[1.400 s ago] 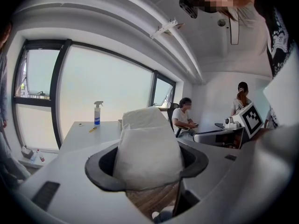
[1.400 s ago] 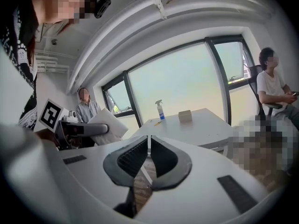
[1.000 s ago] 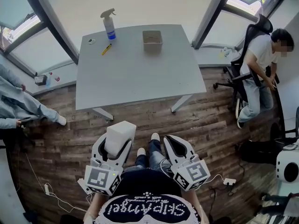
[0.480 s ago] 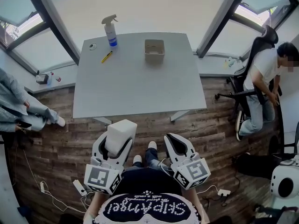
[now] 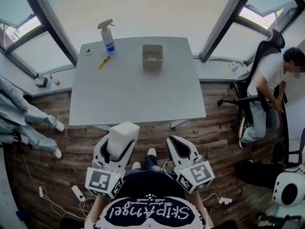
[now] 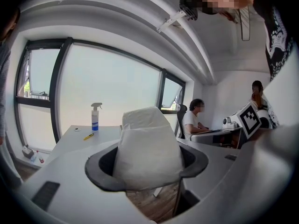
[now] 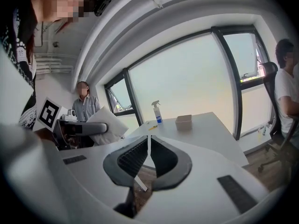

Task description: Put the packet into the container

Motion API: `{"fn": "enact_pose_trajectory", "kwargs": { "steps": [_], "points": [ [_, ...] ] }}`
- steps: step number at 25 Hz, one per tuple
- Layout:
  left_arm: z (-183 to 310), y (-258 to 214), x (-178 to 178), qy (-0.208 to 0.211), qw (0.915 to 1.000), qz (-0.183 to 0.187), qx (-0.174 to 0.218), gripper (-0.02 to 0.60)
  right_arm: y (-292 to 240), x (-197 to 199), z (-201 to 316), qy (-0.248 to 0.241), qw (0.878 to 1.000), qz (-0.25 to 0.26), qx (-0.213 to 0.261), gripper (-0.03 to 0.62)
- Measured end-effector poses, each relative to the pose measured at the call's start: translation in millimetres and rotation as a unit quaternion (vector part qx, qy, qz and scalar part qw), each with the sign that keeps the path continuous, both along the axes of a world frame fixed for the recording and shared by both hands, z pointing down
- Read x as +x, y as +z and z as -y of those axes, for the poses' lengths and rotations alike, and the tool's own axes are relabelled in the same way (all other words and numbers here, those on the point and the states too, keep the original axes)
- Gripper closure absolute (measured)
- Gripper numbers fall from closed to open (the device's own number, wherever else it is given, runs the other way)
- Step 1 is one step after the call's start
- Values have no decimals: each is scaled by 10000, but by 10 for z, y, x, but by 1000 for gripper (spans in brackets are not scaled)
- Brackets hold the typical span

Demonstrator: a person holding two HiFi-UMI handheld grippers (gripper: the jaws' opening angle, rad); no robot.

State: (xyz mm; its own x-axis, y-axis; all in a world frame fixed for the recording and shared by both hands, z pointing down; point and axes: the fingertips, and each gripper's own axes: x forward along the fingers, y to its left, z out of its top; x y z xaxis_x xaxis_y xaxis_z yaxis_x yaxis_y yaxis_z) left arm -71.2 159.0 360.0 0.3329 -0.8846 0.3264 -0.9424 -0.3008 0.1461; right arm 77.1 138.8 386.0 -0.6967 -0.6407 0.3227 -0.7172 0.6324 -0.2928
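Above the brown wooden floor (image 5: 224, 128), short of the grey tabletop (image 5: 138, 94), my left gripper (image 5: 117, 150) had its jaws wide and clamped on the white, pillow-shaped packet (image 5: 123, 138), which stood up between them. My right gripper (image 5: 174, 144), beside it, had its jaws closed on nothing. Well apart, the small beige open-topped container (image 5: 152, 57) stood on the tabletop's far half, near a white spray bottle (image 5: 107, 35).

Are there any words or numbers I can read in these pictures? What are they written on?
"SkipAngel": in studs on the person's black shirt, upside down in the head view.
Small script line above it: too small to read.
Spray bottle label: too small to read.
Marker cubes: square patterns only, no words.
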Motion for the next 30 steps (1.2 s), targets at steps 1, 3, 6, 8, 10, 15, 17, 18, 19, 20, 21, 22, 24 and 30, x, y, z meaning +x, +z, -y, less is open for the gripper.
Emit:
{"fn": "enact_pose_trajectory", "kwargs": {
  "steps": [1, 3, 6, 8, 10, 15, 17, 18, 19, 20, 21, 22, 24, 30],
  "points": [
    [17, -5, 21, -2, 10000, 19, 7, 293, -2, 22, 18, -17, 10000, -1, 14, 565],
    [51, -13, 66, -6, 10000, 42, 30, 293, -2, 72, 52, -35, 10000, -3, 27, 565],
    [97, -14, 152, -20, 10000, 15, 59, 293, 9, 155, 98, -30, 10000, -8, 24, 565],
    [109, -16, 212, -16, 10000, -7, 90, 293, 18, 199, 113, -7, 10000, -2, 4, 565],
    [110, -15, 252, 5, 9999, 3, 119, 293, 35, 220, 117, -4, 10000, 10, -11, 565],
    [129, 2, 221, -76, 9999, 9, 127, 293, 96, 206, 115, -24, 9999, 8, -115, 565],
    [154, -1, 185, -110, 9998, 10, 149, 293, 94, 195, 140, -17, 9999, -4, -107, 565],
    [170, -1, 165, -121, 9998, 8, 158, 293, 93, 186, 158, -6, 9999, -9, -102, 565],
    [189, 2, 144, -126, 9998, 6, 162, 293, 94, 171, 177, 6, 9999, -14, -101, 565],
    [211, 6, 120, -122, 9998, 5, 162, 293, 98, 150, 197, 15, 9999, -21, -102, 565],
    [240, 10, 92, -111, 9998, 3, 161, 293, 101, 123, 221, 23, 9999, -30, -104, 565],
    [277, 10, 62, -95, 9998, 0, 159, 293, 101, 92, 250, 31, 9999, -35, -104, 565],
    [372, 0, -4, -67, 9998, -9, 162, 293, 86, 24, 324, 47, 9999, -30, -89, 565],
    [682, -60, -181, 69, 9998, -16, 178, 293, 6, -147, 583, 178, 9998, -8, -47, 565]
  ]
}}
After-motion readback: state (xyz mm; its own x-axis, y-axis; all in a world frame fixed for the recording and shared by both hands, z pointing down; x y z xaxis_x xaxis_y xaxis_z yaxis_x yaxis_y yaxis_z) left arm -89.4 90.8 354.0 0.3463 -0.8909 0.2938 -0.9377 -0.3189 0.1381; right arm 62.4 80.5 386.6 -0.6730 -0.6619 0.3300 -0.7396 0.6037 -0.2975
